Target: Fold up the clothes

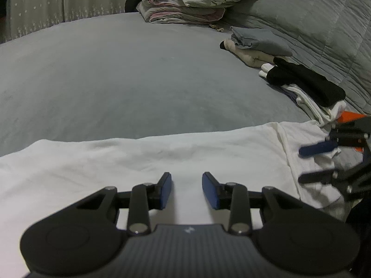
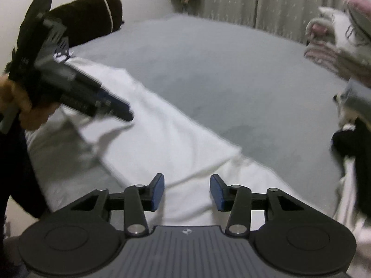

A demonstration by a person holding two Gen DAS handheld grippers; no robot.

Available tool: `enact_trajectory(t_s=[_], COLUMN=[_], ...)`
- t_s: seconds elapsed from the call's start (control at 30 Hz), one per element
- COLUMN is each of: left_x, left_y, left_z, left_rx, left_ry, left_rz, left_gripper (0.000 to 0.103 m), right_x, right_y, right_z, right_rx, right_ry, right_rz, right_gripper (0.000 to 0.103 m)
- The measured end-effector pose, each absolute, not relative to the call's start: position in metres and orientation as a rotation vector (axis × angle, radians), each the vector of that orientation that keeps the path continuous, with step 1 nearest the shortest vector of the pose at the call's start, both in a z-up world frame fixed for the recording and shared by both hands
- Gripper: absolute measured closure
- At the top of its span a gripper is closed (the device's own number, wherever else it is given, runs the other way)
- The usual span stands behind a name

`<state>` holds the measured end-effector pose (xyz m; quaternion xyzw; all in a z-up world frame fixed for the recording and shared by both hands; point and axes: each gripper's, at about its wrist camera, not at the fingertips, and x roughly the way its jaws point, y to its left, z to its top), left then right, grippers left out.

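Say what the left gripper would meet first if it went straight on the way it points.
Probably the white shirt: the open left gripper points low across it, towards the grey bed beyond. How high it sits above the cloth is unclear.

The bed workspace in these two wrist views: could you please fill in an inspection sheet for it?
Surface: grey bed, smooth, mostly bare.
Job's things: white garment spread flat along the near edge; folded clothes stacked in a row at the right.
Clutter: rolled quilt at the far side; dark bundle by the wall.
Grippers: left gripper open, above the white garment, holding nothing; right gripper open, over the garment's right end, also holding nothing.
Cables: nothing seen.
Surroundings: star-patterned curtain; quilted grey cover at the right.
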<state>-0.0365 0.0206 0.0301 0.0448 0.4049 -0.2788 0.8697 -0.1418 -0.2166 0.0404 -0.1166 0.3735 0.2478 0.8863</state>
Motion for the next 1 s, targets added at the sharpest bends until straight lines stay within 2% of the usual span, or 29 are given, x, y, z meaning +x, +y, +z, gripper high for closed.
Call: enact_trajectory(t_s=[0.27,0.33,0.4,0.83,1.0], left_x=[-0.034,-0.034,-0.034,-0.036,-0.039], left_y=[0.017,0.017,0.016,0.016,0.015], left_z=[0.028,0.027,0.026,0.028,0.029], left_rx=[0.098,0.099,0.104,0.102,0.113], left_ry=[0.853,0.855,0.854,0.856,0.851], left_rz=[-0.579,-0.577,-0.575,-0.59,-0.597], left_gripper=[0.072,0.072,0.072,0.072,0.072], right_x=[-0.147,-0.147,-0.148,-0.143,-0.13], right_y=[-0.222,-0.232,-0.241,-0.312,-0.327], right_z=[0.043,0.045,0.048,0.06,0.051], right_rx=[-0.177,-0.137,-0.097,0.143,0.087], right_ry=[0.764,0.759,0.753,0.709,0.734], right_rz=[0.559,0.542,0.525,0.317,0.114], right_gripper=[0.06,0.063,0.094,0.097,0.096])
